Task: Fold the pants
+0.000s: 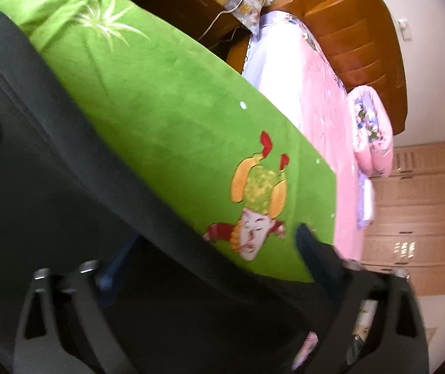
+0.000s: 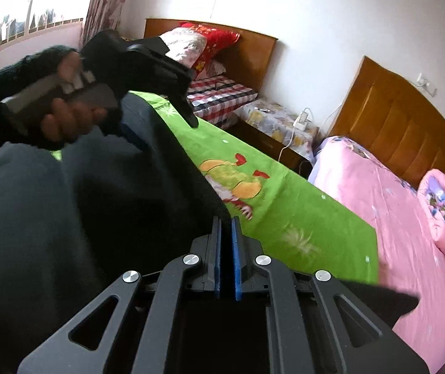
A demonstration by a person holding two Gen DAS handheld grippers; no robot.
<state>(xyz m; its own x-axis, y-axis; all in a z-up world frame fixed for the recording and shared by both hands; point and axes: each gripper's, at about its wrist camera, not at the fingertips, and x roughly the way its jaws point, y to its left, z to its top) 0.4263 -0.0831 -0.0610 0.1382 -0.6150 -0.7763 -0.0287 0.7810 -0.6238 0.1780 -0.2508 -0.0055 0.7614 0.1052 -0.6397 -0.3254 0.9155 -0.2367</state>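
The dark pants (image 2: 104,199) lie spread over a green cartoon-print sheet (image 2: 291,215) on the bed, filling the left and lower part of both views; their full outline runs out of frame, so waistband and leg ends cannot be identified. In the left wrist view the fabric (image 1: 66,187) is blurred, and one long edge runs diagonally across the green sheet (image 1: 166,118). The left gripper (image 1: 213,268) has its fingers set wide apart, with pants cloth lying between and over them; whether cloth is pinched cannot be told, and the fingertips are partly buried. From the right wrist view the same gripper (image 2: 172,93) is seen raised above the pants, held by a dark-sleeved hand (image 2: 66,118). The right gripper (image 2: 226,233) has its blue pads (image 2: 237,258) nearly together, a thin dark gap between them; it sits at the pants' edge, and a dark corner of cloth (image 2: 387,302) juts out to its right, but a grip on cloth cannot be confirmed. Beyond the green sheet's far edge lies a pink bedspread (image 2: 387,205) with a rolled pink quilt (image 2: 443,215), bounded by a wooden headboard (image 2: 403,131). A nightstand (image 2: 272,124) separates this bed from a second bed (image 2: 219,93).
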